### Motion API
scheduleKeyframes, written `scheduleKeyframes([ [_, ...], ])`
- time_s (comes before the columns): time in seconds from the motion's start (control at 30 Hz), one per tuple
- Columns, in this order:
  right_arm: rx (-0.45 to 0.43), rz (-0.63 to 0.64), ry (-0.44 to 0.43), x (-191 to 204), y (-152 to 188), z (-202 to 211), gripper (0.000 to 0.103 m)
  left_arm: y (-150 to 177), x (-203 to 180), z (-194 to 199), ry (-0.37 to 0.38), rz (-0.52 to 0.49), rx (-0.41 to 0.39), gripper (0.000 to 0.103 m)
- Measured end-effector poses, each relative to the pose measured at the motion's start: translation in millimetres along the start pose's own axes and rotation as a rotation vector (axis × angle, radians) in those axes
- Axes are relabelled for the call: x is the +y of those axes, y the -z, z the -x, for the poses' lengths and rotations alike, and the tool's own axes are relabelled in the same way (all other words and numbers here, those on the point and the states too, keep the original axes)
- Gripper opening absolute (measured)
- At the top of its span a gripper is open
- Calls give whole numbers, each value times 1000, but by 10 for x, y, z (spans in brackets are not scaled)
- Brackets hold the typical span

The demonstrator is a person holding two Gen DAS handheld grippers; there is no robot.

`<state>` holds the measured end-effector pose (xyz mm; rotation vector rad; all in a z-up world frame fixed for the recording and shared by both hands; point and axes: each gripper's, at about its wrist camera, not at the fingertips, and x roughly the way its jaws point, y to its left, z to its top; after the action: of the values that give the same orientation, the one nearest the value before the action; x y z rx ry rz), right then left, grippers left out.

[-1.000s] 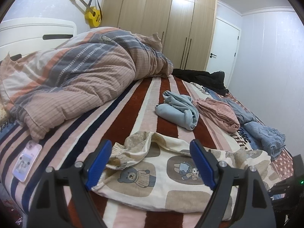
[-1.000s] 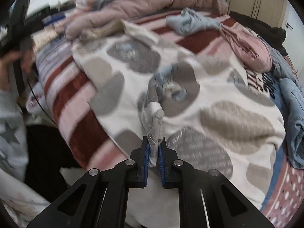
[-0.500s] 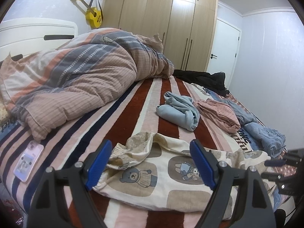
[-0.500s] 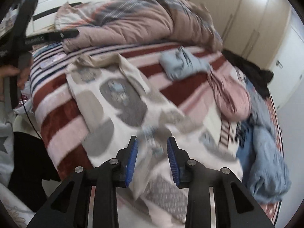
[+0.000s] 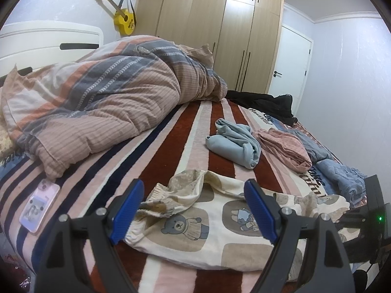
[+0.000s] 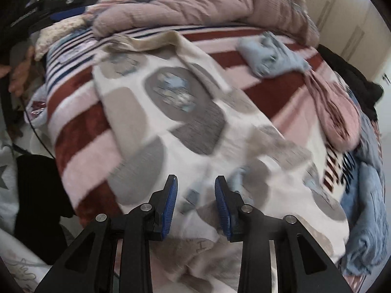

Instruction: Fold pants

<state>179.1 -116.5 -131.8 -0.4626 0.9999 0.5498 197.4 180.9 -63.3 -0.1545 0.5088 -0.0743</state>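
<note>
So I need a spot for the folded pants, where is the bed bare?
Bare striped blanket lies between the duvet and the light blue garment, just beyond the bear-print pants. The far right edge is crowded: pink garment, blue clothes, black clothes. A phone sits near left.

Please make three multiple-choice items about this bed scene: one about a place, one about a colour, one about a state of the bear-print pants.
1. Where does the phone lie?
A. on the striped blanket near the bed's edge
B. on top of the quilt
C. on the bear-print pants

2. What colour is the guitar on the wall?
A. red
B. yellow
C. black

3. How are the bear-print pants at this moment?
A. hanging in the air from a gripper
B. lying on the bed, held by neither gripper
C. folded inside the wardrobe

Answers: 1 A, it rests on bare stripes below the quilt; 2 B, its body is plainly yellow; 3 B, the left gripper and the right gripper have no cloth between their pads.
</note>
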Motion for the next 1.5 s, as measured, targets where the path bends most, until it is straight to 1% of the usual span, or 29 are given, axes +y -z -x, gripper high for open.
scheduleKeyframes([
  [0.1, 31, -41, -5, -147, 119, -14, 34, -5, -15, -14, 7, 1, 0, 81],
  [0.17, 45, -49, -2, -203, 190, -34, 34, -7, -39, -15, 11, -4, 0, 81],
  [0.23, 49, -55, -12, -222, 248, -57, 39, -7, -65, -21, 11, -12, 2, 81],
  [0.3, 42, -61, -13, -220, 271, -70, 39, -4, -78, -30, 9, -17, 5, 81],
  [0.33, 37, -55, 0, -220, 270, -72, 37, -2, -79, -35, 8, -18, 7, 81],
  [0.4, 24, -46, 37, -227, 273, -67, 37, -2, -76, -39, 6, -17, 8, 81],
  [0.47, 19, -72, 46, -287, 286, -71, 26, -1, -66, -39, 6, -15, 8, 81],
  [0.5, 23, -78, 56, -318, 294, -78, 19, -1, -59, -40, 7, -13, 8, 81],
  [0.57, 29, -79, 64, -374, 323, -89, 15, 0, -57, -44, 7, -12, 7, 81],
  [0.6, 32, -80, 66, -392, 334, -94, 9, -1, -56, -46, 7, -12, 7, 81],
  [0.63, 27, -84, 67, -409, 344, -89, 6, -1, -55, -46, 8, -11, 7, 81],
  [0.7, -5, -132, 29, -470, 346, -33, 4, -1, -55, -45, 7, -13, 7, 81],
  [0.83, -98, -262, -116, -624, 269, 139, 3, 0, -52, -45, 7, -9, 6, 81],
  [0.9, -123, -284, -168, -637, 186, 197, 3, -2, -44, -47, 3, -6, 5, 81],
  [0.97, -152, -297, -201, -635, 96, 265, 3, -5, -34, -44, 0, -2, 4, 81],
  [1.03, -197, -311, -228, -633, -14, 354, 3, -4, -13, -44, -1, 4, 3, 81],
  [1.07, -228, -326, -259, -636, -86, 414, 3, -4, -5, -44, -2, 6, 2, 81],
  [1.13, -263, -345, -308, -623, -199, 463, 3, -12, 16, -38, -4, 11, 1, 81],
  [1.17, -273, -345, -317, -586, -250, 468, 3, -13, 24, -36, -3, 12, 1, 81],
  [1.23, -269, -325, -313, -494, -309, 442, 3, -14, 38, -25, -4, 12, 1, 81],
  [1.27, -246, -300, -297, -418, -333, 385, 3, -12, 44, -22, -6, 10, 3, 81],
  [1.3, -231, -274, -272, -366, -334, 351, 3, -10, 48, -19, -7, 8, 3, 81],
  [1.37, -203, -213, -205, -273, -303, 284, 6, -5, 63, -20, -9, 7, 3, 81],
  [1.4, -175, -213, -222, -254, -276, 223, 6, -3, 72, -25, -9, 9, 3, 81],
  [1.43, -159, -239, -259, -258, -240, 162, 6, -1, 79, -35, -8, 14, 3, 81],
  [1.5, -124, -261, -269, -245, -156, 13, 7, 0, 86, -48, -4, 22, 3, 81],
])
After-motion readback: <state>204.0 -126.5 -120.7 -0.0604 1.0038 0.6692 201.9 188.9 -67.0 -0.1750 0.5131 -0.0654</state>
